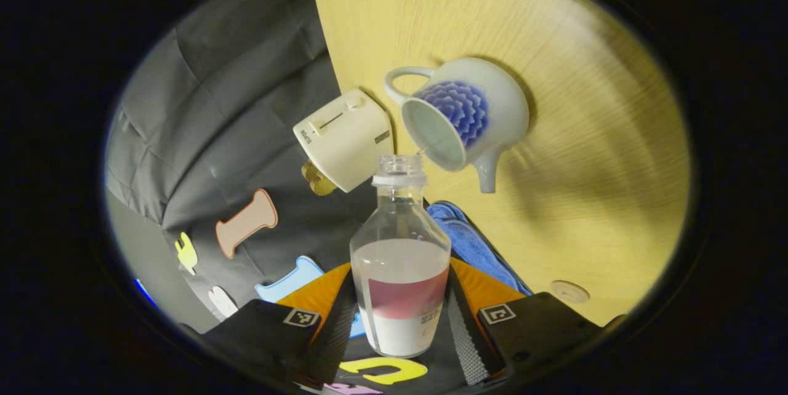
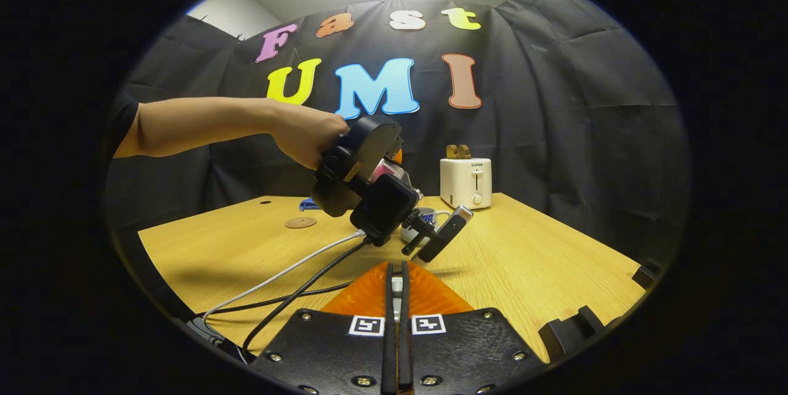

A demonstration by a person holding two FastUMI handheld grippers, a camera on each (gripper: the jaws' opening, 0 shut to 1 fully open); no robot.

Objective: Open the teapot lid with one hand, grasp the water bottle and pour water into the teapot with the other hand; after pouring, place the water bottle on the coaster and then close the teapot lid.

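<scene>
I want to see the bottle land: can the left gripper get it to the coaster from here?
Probably yes. The left gripper holds the water bottle, and the coaster lies on open table with nothing on it.

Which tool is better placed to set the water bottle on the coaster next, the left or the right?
Left. The left tool grips the clear plastic water bottle, tipped toward the white ceramic teapot, and the round brown coaster lies on the wooden table. The right tool sits farther back.
</scene>
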